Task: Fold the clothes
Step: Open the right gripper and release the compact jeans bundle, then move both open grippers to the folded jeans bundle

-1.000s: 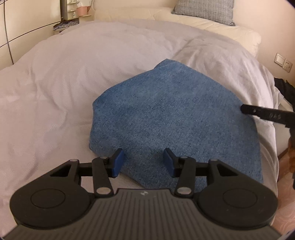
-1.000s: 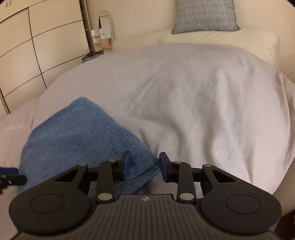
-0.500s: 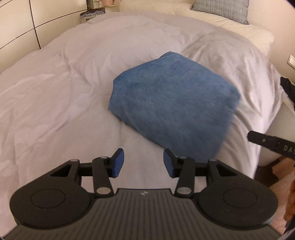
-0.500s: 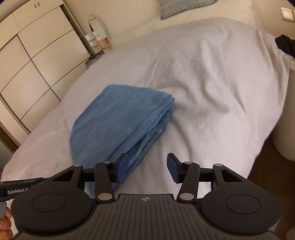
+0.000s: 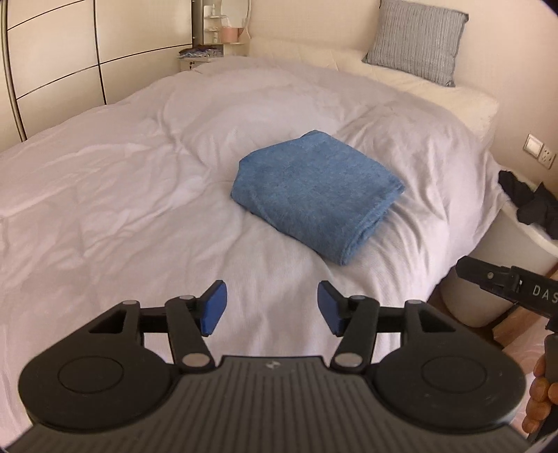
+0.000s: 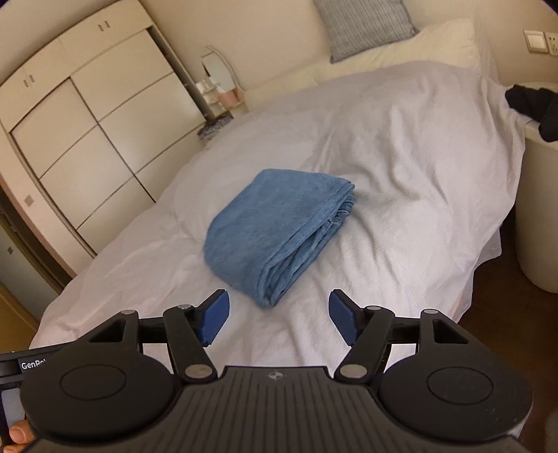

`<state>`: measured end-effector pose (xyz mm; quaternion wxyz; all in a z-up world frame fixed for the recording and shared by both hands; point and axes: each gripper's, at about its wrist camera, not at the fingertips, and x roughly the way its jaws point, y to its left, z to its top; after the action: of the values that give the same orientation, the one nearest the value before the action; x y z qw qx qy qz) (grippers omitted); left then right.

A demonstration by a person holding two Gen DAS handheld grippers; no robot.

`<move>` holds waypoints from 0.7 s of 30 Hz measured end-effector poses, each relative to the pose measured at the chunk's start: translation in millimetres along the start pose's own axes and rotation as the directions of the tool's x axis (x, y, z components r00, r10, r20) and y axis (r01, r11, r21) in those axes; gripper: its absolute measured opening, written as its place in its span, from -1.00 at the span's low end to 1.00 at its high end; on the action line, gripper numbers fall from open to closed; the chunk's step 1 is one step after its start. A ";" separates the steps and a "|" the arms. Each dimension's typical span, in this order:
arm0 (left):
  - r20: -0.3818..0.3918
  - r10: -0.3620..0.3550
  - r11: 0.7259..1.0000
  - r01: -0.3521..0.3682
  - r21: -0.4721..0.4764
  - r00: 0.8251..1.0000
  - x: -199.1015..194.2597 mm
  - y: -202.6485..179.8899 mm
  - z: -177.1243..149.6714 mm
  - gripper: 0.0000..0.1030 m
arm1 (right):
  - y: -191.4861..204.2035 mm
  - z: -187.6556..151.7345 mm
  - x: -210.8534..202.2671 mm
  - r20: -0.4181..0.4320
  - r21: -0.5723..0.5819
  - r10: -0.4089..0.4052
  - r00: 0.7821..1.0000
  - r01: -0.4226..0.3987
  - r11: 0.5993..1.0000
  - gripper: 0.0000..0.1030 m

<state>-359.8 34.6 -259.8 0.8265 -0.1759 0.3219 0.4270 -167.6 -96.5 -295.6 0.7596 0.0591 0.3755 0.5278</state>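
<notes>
Left wrist view, scanning from nine o'clock across: a cream wardrobe [image 5: 52, 69] lines the wall, then the white bed [image 5: 104, 209] spreads wide. At the centre the folded blue garment [image 5: 314, 195] lies flat on the duvet, apart from both tools. Below it, at six o'clock, the left gripper [image 5: 272, 308] hangs above the bed with its jaws spread wide, holding nothing. At three o'clock a white hamper [image 5: 505, 265] stands beside the bed, dark clothes [image 5: 533, 205] heaped at its rim. Right wrist view shows the same bundle [image 6: 275, 233] at centre, its layered edges facing four o'clock. The right gripper [image 6: 279, 315] sits just short of it, jaws also wide apart and empty. A grey pillow [image 6: 362, 24] rests at twelve o'clock.
</notes>
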 end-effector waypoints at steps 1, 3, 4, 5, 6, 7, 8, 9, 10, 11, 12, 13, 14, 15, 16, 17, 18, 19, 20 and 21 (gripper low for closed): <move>0.005 0.000 1.000 0.000 -0.004 1.000 -7.0 0.5 -4.8 0.04 | 0.8 -2.8 -6.9 0.006 -0.005 0.003 1.000 -0.003 1.000 0.29; 0.015 -0.001 1.000 0.001 -0.012 1.000 -20.2 1.4 -13.8 0.04 | 1.0 -8.1 -18.4 0.012 -0.006 0.010 1.000 -0.010 1.000 0.32; 0.020 -0.003 1.000 0.003 -0.016 1.000 -25.1 2.1 -17.0 0.04 | 1.0 -10.7 -24.0 0.015 -0.007 0.013 1.000 -0.013 1.000 0.33; 0.024 -0.007 1.000 0.008 -0.021 1.000 -29.2 2.9 -19.8 0.04 | -0.1 -12.6 -28.1 0.015 -0.003 0.019 1.000 -0.019 1.000 0.33; 0.027 -0.017 0.999 0.017 -0.029 1.000 -31.7 4.2 -21.6 0.05 | -1.2 -14.4 -32.0 0.014 0.001 0.025 1.000 -0.025 1.000 0.33; 0.027 -0.025 0.999 0.026 -0.039 0.999 -33.0 5.5 -22.6 0.06 | -2.5 -16.0 -34.5 0.010 0.002 0.030 0.999 -0.030 1.000 0.34; 0.024 -0.028 0.999 0.029 -0.046 0.999 -32.9 6.3 -23.0 0.07 | -4.4 -17.2 -35.2 0.008 0.004 0.030 1.000 -0.030 1.000 0.36; 0.020 -0.029 0.998 0.030 -0.051 0.999 -32.3 6.8 -23.4 0.09 | -6.2 -18.5 -35.9 0.005 0.006 0.029 1.000 -0.029 1.000 0.36; 0.015 -0.024 0.998 0.025 -0.051 1.000 -30.3 6.5 -23.7 0.09 | -8.1 -19.8 -36.6 0.002 0.009 0.028 1.000 -0.028 1.000 0.38; 0.008 -0.020 0.999 0.021 -0.049 1.000 -27.2 5.7 -23.7 0.10 | -10.1 -21.0 -36.9 0.000 0.011 0.027 1.000 -0.027 1.000 0.42; 0.000 -0.020 0.999 0.020 -0.050 1.000 -22.1 4.7 -22.9 0.11 | -13.4 -21.9 -34.1 -0.007 0.020 0.023 1.000 -0.023 1.000 0.43; -0.007 -0.025 0.998 0.025 -0.053 1.000 -16.3 4.1 -21.9 0.13 | -17.6 -22.8 -29.9 -0.017 0.033 0.019 1.000 -0.019 0.999 0.43; -0.015 -0.038 0.997 0.037 -0.063 0.999 -8.6 4.6 -20.2 0.14 | -22.0 -23.8 -25.4 -0.027 0.047 0.016 0.999 -0.015 0.999 0.43; -0.025 -0.059 0.995 0.057 -0.081 0.998 0.6 6.2 -18.6 0.14 | -27.5 -25.0 -18.3 -0.041 0.069 0.020 0.999 -0.018 0.997 0.43; -0.034 -0.080 0.992 0.077 -0.100 0.996 9.8 7.8 -16.9 0.14 | -33.1 -26.3 -11.1 -0.054 0.091 0.025 0.998 -0.020 0.996 0.43; -0.043 -0.106 0.987 0.100 -0.124 0.993 19.7 10.1 -15.3 0.14 | -38.7 -27.5 -3.9 -0.068 0.113 0.030 0.997 -0.023 0.993 0.43; -0.054 -0.139 0.978 0.129 -0.164 0.989 31.1 14.8 -14.2 0.14 | -44.3 -28.8 3.4 -0.081 0.137 0.038 0.996 -0.027 0.990 0.43; -0.064 -0.169 0.967 0.153 -0.206 0.983 41.8 20.3 -13.8 0.14 | -49.9 -30.6 11.9 -0.088 0.183 0.076 0.993 -0.059 0.981 0.43; -0.072 -0.199 0.953 0.176 -0.247 0.977 52.6 25.8 -13.3 0.14 | -55.6 -32.4 20.4 -0.093 0.229 0.113 0.989 -0.089 0.969 0.44; -0.078 -0.228 0.937 0.197 -0.289 0.971 63.5 31.6 -12.8 0.14 | -61.3 -34.2 28.8 -0.097 0.275 0.151 0.984 -0.119 0.954 0.45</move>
<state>-363.4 83.2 -313.0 0.8157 -0.3476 0.2825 0.3661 -138.2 -109.3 -364.3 0.6834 0.1557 0.4823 0.5254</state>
